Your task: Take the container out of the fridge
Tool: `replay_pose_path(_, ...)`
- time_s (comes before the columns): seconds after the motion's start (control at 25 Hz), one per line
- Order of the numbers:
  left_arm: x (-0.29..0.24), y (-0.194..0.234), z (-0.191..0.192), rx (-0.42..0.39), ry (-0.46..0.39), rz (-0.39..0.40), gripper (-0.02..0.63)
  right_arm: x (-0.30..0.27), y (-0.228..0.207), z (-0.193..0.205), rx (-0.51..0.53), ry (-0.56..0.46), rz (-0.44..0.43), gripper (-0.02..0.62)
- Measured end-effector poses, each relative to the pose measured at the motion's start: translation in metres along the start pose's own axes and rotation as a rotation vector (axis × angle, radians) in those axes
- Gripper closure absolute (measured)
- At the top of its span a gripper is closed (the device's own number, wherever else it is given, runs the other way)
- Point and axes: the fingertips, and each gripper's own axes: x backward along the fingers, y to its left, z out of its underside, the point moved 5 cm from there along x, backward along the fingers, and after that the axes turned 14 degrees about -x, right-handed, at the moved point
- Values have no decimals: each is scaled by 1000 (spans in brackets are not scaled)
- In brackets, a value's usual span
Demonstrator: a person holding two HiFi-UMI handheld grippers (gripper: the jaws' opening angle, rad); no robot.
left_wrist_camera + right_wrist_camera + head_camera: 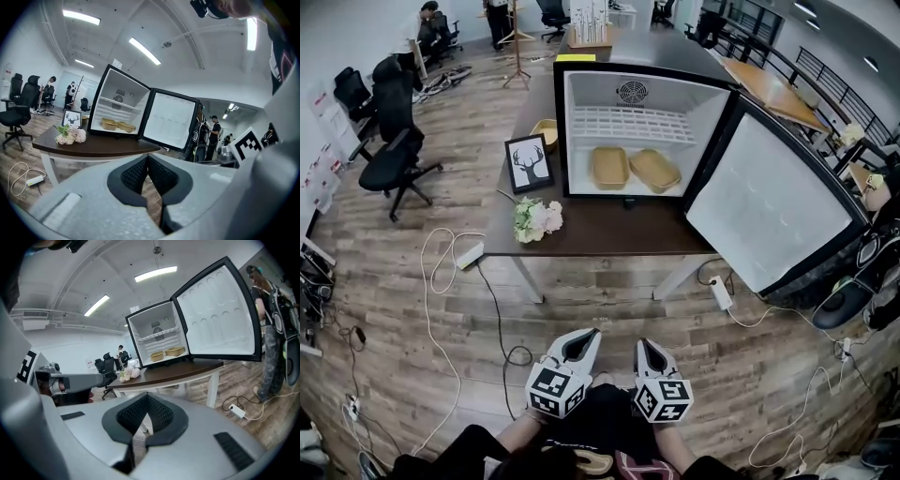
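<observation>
As seen from the head view, shows fridge (630, 101) on dark worktop (600, 232), with door (773, 202) swung wide open to the right. Holds two tan containers side by side on the fridge bottom, below a white wire shelf (628, 123): left container (609, 167) and right container (654, 170), just beside each other. Places flowers (536, 218) and framed deer picture (529, 162) on the worktop left of the fridge. Sets left gripper (592, 333) and right gripper (641, 343) low in frame over wood floor (712, 375), well apart from the worktop, both aimed toward the fridge. As seen from the left gripper view, shows jaws closed tip to tip with nothing between; locates both containers far ahead inside the open fridge. As seen from the right gripper view, shows jaws likewise fully closed and empty; locates both containers on the fridge bottom, left of the open door, untouched.
</observation>
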Motion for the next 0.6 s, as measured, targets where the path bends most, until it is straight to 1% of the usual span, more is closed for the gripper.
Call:
replay_pose_path(0.2, -16, -11, -2, 14, -2, -25, 597, 1, -19, -11, 12, 12, -12, 588)
replay_pose_path(0.4, -27, -21, 1, 17, 6, -29, 597, 1, -34, -16, 12, 10, -8, 588)
replay_pose_path(0.6, -33, -23, -4, 14, 3, -39, 597, -2, -38, -21, 9, 11, -20, 588)
